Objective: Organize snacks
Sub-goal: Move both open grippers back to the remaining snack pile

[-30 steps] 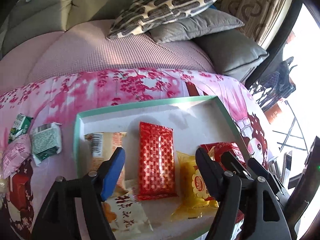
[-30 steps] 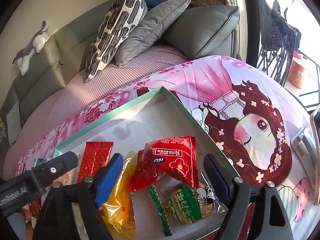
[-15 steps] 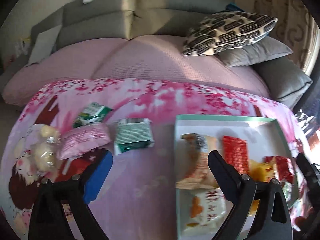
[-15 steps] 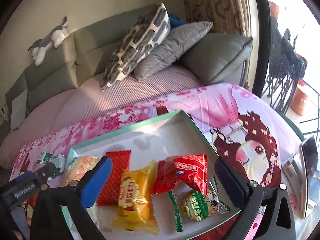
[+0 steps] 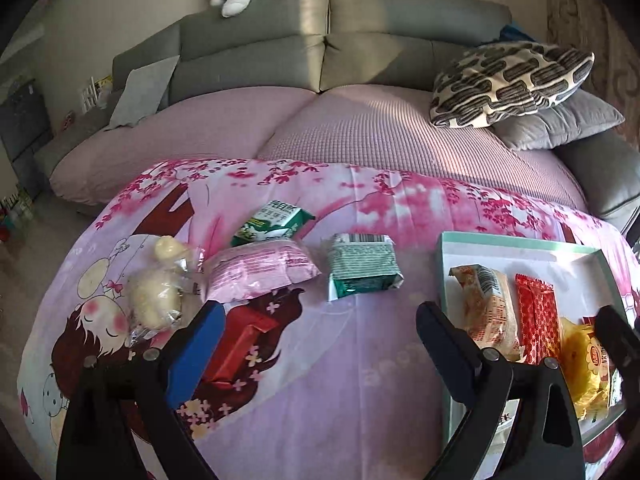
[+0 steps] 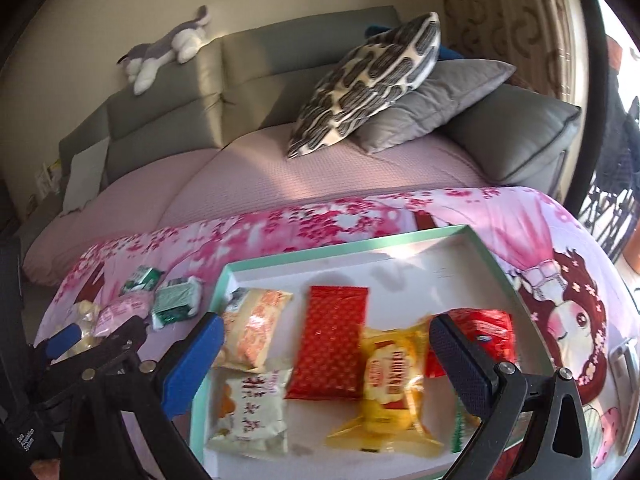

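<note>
On the pink floral cloth [image 5: 360, 380], left of the green-rimmed tray [image 5: 520, 245] that already holds several packets, loose snacks wait: bring your left gripper [image 5: 320, 332] down squarely over one, perhaps the green packet [image 5: 362, 266]. Both it and your right gripper [image 6: 326, 344], above the tray, are spread wide, holding nothing.

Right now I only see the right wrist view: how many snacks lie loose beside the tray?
Observer: Five: green-white packet, green barcode packet, pink packet, clear bag of pale buns, red bar.
Operator: Where's the red bar?
Observer: Nearest the left gripper, partly behind its blue finger.
Operator: Is that gripper holding anything?
Observer: No, open; only cloth between its fingers.
</note>
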The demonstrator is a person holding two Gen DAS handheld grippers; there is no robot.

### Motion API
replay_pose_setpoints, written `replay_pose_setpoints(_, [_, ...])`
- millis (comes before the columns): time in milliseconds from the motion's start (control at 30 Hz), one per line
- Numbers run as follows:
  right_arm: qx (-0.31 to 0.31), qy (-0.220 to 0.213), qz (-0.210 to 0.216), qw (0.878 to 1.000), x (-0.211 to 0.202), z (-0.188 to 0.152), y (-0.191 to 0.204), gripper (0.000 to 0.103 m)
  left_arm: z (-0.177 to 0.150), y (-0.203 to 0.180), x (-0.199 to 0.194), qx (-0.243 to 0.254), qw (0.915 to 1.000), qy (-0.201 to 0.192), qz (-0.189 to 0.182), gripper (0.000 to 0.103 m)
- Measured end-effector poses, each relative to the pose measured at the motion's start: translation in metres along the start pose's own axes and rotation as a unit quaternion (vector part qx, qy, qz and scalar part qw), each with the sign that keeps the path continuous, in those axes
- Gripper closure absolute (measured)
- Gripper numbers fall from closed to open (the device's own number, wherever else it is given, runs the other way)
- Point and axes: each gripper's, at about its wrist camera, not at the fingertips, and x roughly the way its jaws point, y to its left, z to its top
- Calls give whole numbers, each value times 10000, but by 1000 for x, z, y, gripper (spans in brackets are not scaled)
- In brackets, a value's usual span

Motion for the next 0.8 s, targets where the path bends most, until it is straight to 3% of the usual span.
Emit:
replay_pose_setpoints(433, [-143,226,487,9985,12,-12,41,0,2,37,1,-150,9985,-100,521,7])
replay_pose_setpoints(600, [-266,409,539,9974,21,-21,58,0,1,54,7,-119,9986,79,509,7])
replay_pose_setpoints(800, [-638,613,542,9946,31,-34,89,0,3,80,11,-174,9995,153,231,7])
